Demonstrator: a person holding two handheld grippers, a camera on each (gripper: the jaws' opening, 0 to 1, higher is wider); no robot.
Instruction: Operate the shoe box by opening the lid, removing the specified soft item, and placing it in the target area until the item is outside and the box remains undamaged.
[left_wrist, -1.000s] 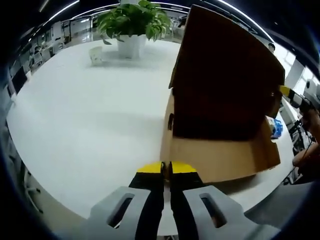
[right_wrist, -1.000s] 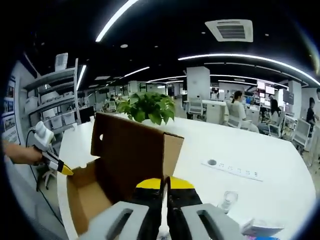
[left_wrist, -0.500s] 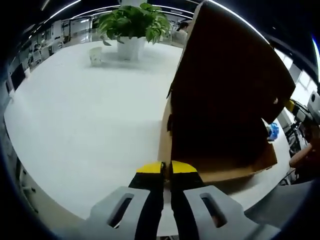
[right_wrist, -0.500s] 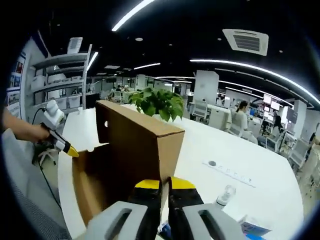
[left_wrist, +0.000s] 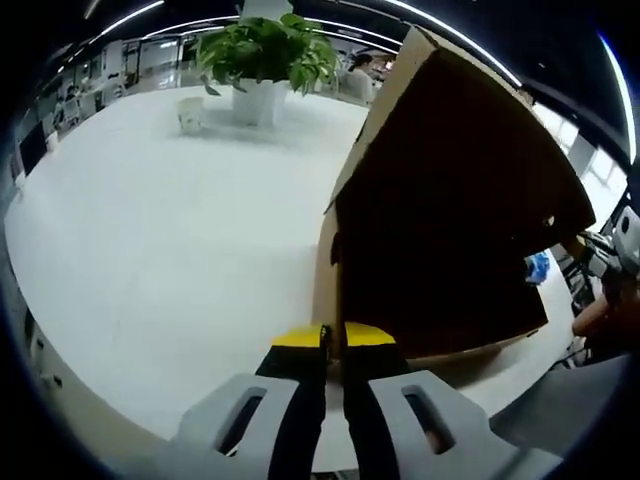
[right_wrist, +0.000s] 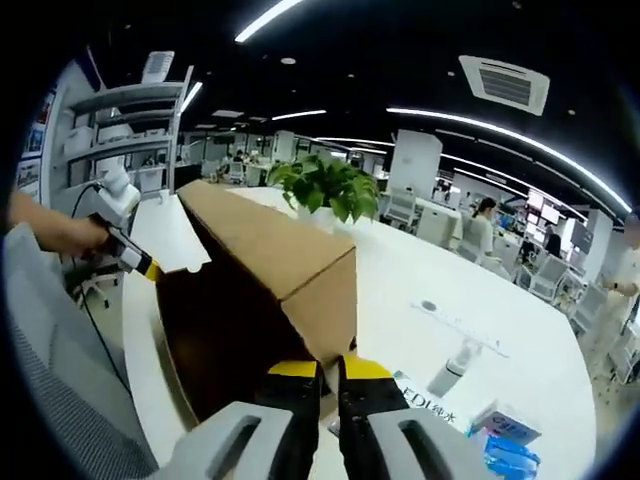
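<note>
A brown cardboard shoe box (left_wrist: 330, 275) stands on the white table (left_wrist: 150, 230), its lid (left_wrist: 450, 180) tilted over the base with the dark underside facing me. In the right gripper view the lid (right_wrist: 270, 245) slopes down to a corner between my right gripper (right_wrist: 330, 368), which is shut on that edge. My left gripper (left_wrist: 333, 337) is shut, its yellow tips against the box's near lower corner. It also appears as the left gripper (right_wrist: 148, 268), held by a hand at the box's far edge. What lies inside the box is hidden.
A potted plant (left_wrist: 265, 50) and a small white cup (left_wrist: 190, 110) stand at the table's far side. Near the box lie a clear bottle (right_wrist: 450, 368), a white printed pack (right_wrist: 425, 400) and blue packets (right_wrist: 510, 440). Office desks and people fill the background.
The lid has swung from upright down over the base, hiding the box floor. My right gripper moved with it. The left gripper has stayed shut at the box corner.
</note>
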